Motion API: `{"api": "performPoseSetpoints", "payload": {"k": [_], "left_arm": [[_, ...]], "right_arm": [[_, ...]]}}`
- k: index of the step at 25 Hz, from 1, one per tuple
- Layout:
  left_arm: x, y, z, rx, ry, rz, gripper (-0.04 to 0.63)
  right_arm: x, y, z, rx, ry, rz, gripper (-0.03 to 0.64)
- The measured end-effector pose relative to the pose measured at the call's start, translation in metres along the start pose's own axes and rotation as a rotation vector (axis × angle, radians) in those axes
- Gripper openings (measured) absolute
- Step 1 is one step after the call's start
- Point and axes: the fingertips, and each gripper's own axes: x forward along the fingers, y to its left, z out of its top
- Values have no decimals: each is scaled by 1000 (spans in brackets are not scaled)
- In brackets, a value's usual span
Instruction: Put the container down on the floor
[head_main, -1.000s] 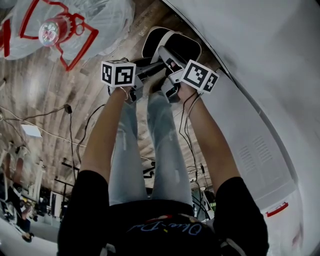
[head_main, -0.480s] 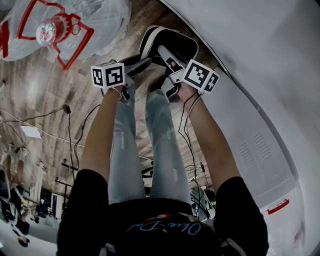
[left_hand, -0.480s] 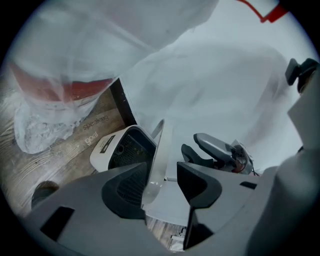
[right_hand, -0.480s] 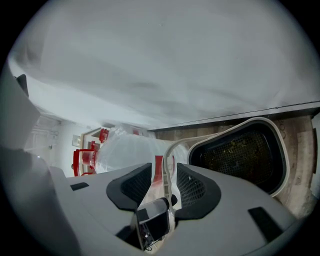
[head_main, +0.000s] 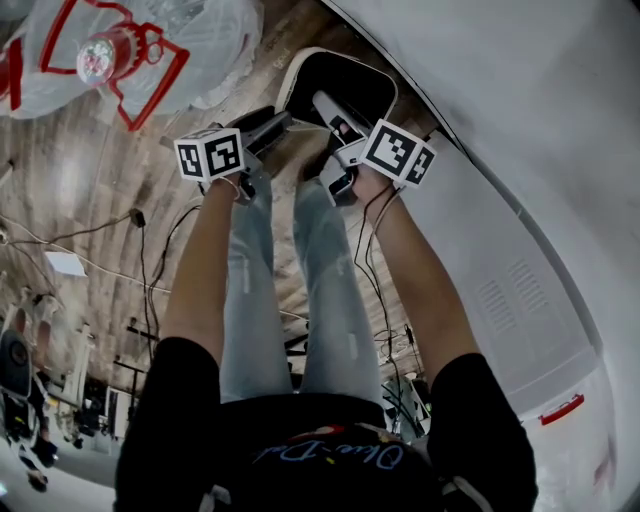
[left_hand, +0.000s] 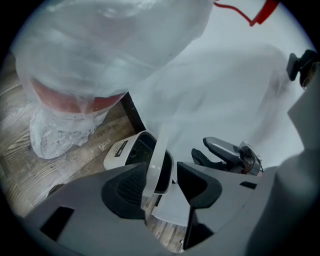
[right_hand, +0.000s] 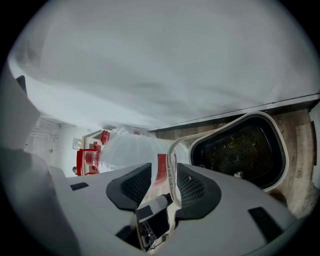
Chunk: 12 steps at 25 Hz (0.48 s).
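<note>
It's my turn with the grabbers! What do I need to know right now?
Left gripper: jaws wide apart around the rim of the container, not squeezing it.
Right gripper: jaws also apart. The rim lies against one pad, with a gap on the other side.
Container: it looks to be resting on the wooden floor.
Done: the set-down, it seems.
Left: lift both grippers clear of the rim without tipping the container.
</note>
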Motion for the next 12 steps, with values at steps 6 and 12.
{"api": "performPoseSetpoints", "payload": {"k": [6,12], "left_arm": [[-12,-6,-6,-12,-25,-16,169],[-16,-20,-11,14,-24,-35,164]], "right_arm": [[-8,6,0,2,-22,3,147],[-17,12,0,-3,-40,1,147]]}}
